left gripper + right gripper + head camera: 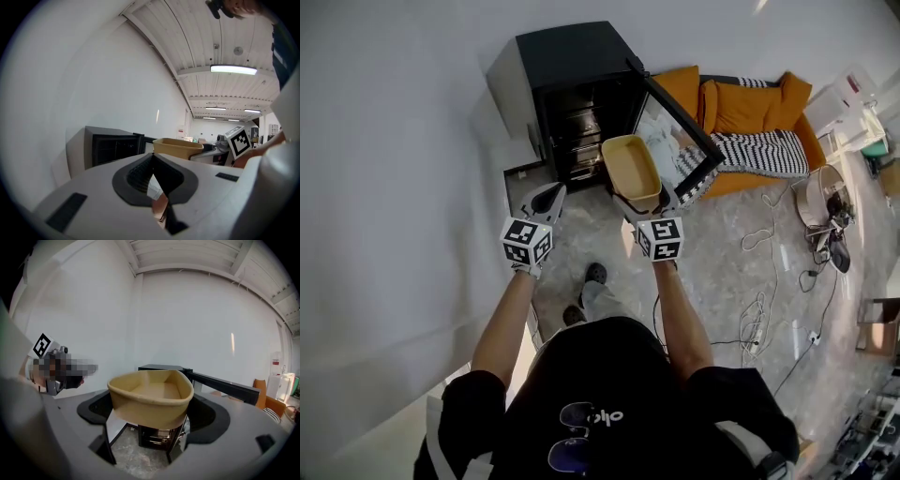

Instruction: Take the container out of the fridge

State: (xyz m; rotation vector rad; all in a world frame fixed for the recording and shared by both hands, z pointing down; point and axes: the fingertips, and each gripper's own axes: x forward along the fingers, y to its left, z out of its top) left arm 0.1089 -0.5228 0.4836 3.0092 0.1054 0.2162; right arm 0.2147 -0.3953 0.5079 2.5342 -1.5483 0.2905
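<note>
A small black fridge [567, 56] stands against the wall with its door [675, 141] swung open to the right. My right gripper [642, 204] is shut on an empty tan container [630, 169], which hangs in the air just outside the fridge opening. In the right gripper view the container [152, 397] sits between the jaws, with the fridge [161, 367] behind and below it. My left gripper [548, 199] hovers to the left of the container, shut on nothing. In the left gripper view its jaws meet, and the container [178, 146] and fridge [110, 147] show beyond them.
An orange sofa [750, 103] with a striped blanket [759, 150] stands right of the fridge door. Cables [759, 319] trail over the marble floor at right, beside a round metal object [820, 197]. A white wall [394, 187] runs along the left. The person's shoe [595, 272] is below the grippers.
</note>
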